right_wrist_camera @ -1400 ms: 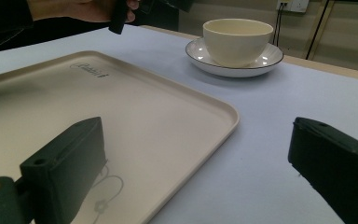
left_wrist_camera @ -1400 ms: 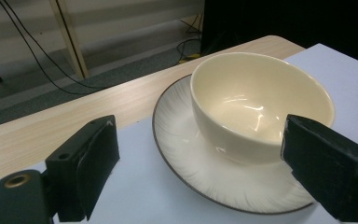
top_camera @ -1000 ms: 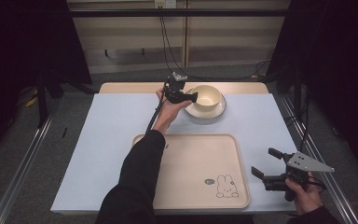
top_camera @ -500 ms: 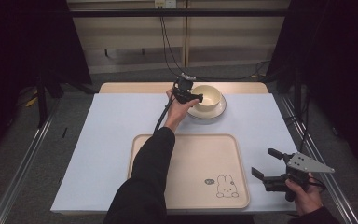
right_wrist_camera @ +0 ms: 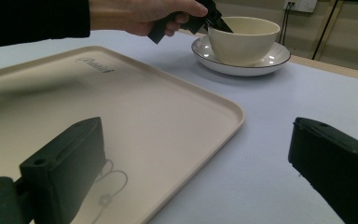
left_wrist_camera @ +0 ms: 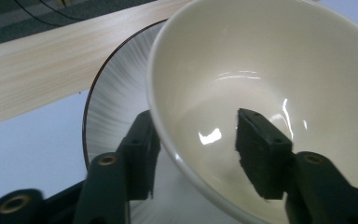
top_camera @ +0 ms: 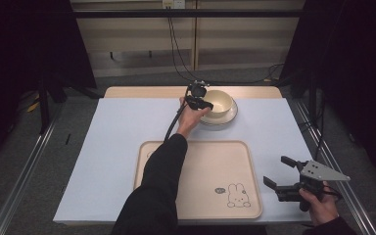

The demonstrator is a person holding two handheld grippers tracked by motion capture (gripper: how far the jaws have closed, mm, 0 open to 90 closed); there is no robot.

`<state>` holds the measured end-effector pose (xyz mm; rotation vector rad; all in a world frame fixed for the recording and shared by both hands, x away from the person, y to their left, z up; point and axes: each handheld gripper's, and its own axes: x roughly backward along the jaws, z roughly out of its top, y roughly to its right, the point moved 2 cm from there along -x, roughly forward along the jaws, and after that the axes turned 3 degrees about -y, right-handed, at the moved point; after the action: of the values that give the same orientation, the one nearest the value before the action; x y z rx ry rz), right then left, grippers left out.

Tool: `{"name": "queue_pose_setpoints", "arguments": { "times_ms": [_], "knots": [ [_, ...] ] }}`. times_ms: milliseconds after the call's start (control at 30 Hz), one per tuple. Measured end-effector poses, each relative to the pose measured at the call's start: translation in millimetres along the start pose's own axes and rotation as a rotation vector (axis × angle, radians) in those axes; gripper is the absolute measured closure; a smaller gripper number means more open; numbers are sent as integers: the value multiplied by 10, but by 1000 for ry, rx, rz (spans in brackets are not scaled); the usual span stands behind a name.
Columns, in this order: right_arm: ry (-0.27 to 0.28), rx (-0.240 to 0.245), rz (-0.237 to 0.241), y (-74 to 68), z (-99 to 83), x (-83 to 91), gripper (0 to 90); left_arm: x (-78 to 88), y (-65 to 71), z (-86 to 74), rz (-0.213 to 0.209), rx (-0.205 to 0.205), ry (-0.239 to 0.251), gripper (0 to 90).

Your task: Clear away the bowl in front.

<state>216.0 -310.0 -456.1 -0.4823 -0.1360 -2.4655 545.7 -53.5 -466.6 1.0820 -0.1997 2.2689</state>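
A cream bowl stands on a white plate with a dark rim at the far middle of the table. My left gripper is open and straddles the bowl's left rim, one jaw outside the wall and one inside. The inner jaw stands a little off the wall. My right gripper hovers open and empty at the near right, beside the tray's right edge.
A beige tray with a small rabbit drawing lies at the near middle on the pale blue table cover. A wooden strip runs along the far edge. The left gripper's cable trails along the forearm.
My left gripper has moved right to the bowl and now has its jaws over the rim. The right gripper has stayed in place.
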Motion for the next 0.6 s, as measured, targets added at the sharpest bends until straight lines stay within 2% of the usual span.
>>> {"name": "queue_pose_setpoints", "arguments": {
  "times_ms": [67, 233, 267, 433, 600],
  "knots": [
    [1, -3, -7, 1, 1, 5, 32, 3, -4, -2, -6, 16, -7, 571],
    [2, -1, -4, 0, 1, 2, 32, 5, -14, 5, 2, 46, -18, 630],
    [1, -2, -7, 1, 1, 4, 32, 6, -32, 4, -16, 57, -24, 655],
    [1, 0, -7, 1, 0, 2, 31, 8, -31, 3, -9, 61, -33, 678],
    [6, -3, -11, 0, 1, 3, 30, -9, -11, -2, 7, 94, -28, 725]
  ]
}}
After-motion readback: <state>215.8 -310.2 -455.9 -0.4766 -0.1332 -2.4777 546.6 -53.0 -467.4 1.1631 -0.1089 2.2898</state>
